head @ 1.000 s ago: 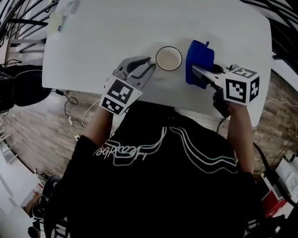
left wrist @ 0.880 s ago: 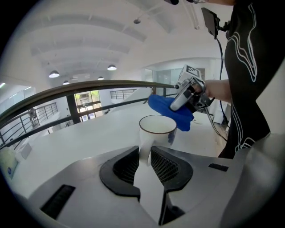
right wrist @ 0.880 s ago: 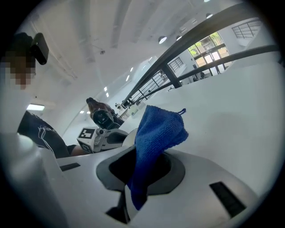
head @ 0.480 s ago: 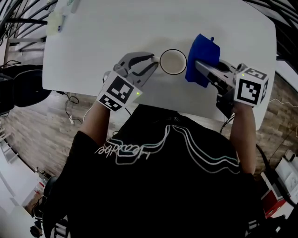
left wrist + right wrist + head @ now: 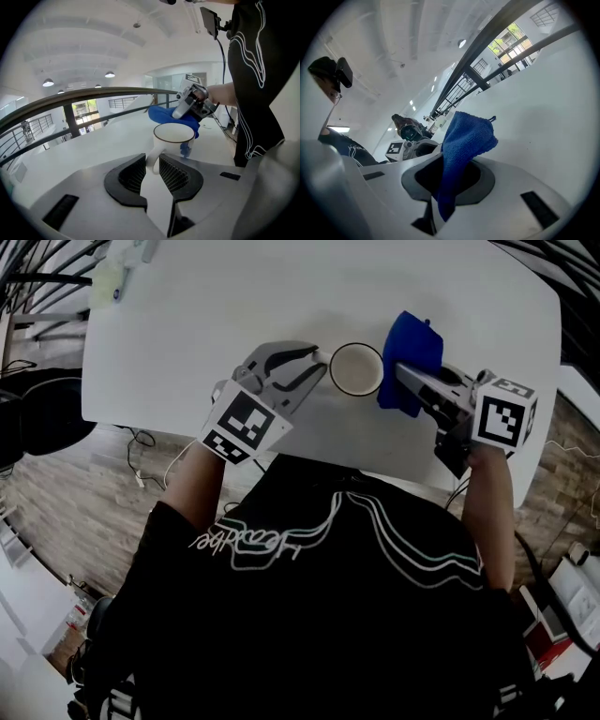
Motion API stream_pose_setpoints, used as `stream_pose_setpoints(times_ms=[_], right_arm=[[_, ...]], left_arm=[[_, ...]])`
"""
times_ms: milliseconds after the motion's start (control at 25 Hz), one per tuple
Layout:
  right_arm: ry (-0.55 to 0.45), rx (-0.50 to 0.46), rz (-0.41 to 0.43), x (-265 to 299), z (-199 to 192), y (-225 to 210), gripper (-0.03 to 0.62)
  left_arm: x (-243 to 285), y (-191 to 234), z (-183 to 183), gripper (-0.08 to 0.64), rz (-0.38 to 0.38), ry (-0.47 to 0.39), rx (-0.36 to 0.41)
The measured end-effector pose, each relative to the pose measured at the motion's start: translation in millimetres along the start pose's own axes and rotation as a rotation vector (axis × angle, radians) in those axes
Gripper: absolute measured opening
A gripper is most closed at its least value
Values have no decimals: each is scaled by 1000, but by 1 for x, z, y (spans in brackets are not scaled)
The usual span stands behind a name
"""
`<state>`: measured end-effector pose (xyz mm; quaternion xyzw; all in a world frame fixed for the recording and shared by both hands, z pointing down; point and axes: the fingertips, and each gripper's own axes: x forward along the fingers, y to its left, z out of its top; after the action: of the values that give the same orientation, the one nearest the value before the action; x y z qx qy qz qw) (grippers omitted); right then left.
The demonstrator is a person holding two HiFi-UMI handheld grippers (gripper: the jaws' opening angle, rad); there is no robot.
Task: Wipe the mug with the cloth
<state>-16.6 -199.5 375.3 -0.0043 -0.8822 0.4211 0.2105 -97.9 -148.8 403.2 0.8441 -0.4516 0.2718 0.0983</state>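
mug (image 5: 356, 369) stands upright on the white surface (image 5: 234, 306), toward its near edge. it looks empty: the head view shows only a pale, bare inside. the left gripper (image 5: 150, 169) has its fingers (image 5: 177, 176) closed on the handle (image 5: 151, 159). that is a thin hold, so a sideways push from wiping could swing or tip the mug. the right gripper (image 5: 443, 185) is clamped on the blue cloth (image 5: 466, 138), which hangs loose just beside the mug, opposite the handle; whether they touch i cannot tell. the cloth may bunch or slip, letting hard fingers knock the rim.
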Motion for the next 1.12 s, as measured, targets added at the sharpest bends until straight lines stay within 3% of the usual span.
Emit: stream_pose_setpoints(times_ms=[480, 680, 880, 1120], right_arm=[[127, 12, -120, 24, -20, -44, 51], [201, -73, -174, 30, -27, -49, 51], [206, -69, -170, 25, -30, -48, 51], [161, -94, -144, 7, 1, -52, 51]], left_arm=[[3, 2, 2, 84, 27, -35, -26], [4, 2, 1, 84, 35, -42, -8], [1, 7, -7, 84, 49, -19, 2], [10, 23, -4, 84, 59, -2, 14]])
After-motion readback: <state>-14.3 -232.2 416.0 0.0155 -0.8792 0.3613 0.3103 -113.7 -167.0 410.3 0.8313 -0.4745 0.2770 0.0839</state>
